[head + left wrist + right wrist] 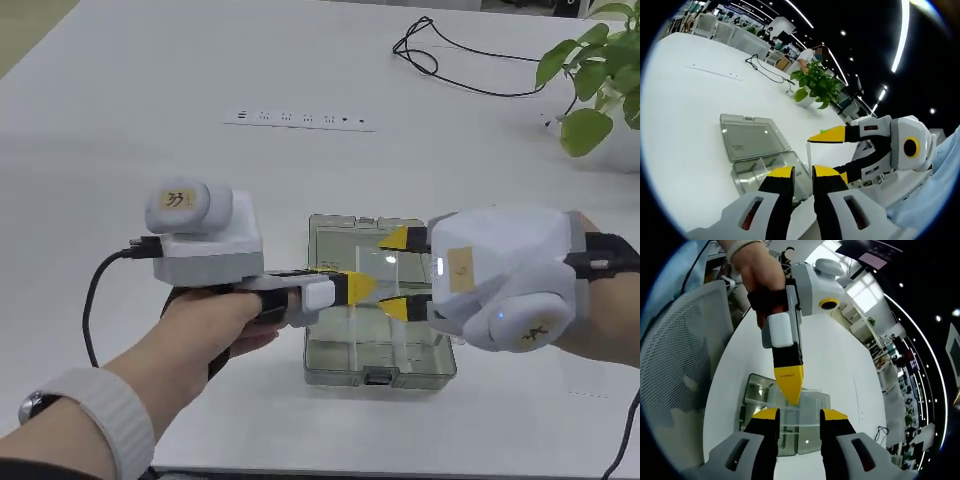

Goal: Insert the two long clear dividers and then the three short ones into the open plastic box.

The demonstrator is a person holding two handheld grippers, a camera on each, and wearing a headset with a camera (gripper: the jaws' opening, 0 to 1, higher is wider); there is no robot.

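Our left gripper [355, 287] reaches in from 9 o'clock in the head view with its jaws pressed almost together. In the left gripper view a thin clear divider [808, 152] stands edge-on in the slit between them, so we judge it pinched there. Our right gripper [400, 272] faces it from 3 o'clock, jaws spread wide, and its upper tip appears to meet the divider's top end.

The open plastic box [340, 372] lies under both sets of tips, at about 5 o'clock from the left one. Its long axis runs 9 to 3, and its lid [345, 235] lies flat at 12.

The divider's visible edge runs 12 to 6 in the left gripper view. We judge that the coming move turns on lowering that sheet straight down into a slot, and the left gripper is the nearer.

The head view catches the sheet only as a faint glint, while the left gripper view shows its edge plainly. We cannot tell whether the piece is a long one or a short one.
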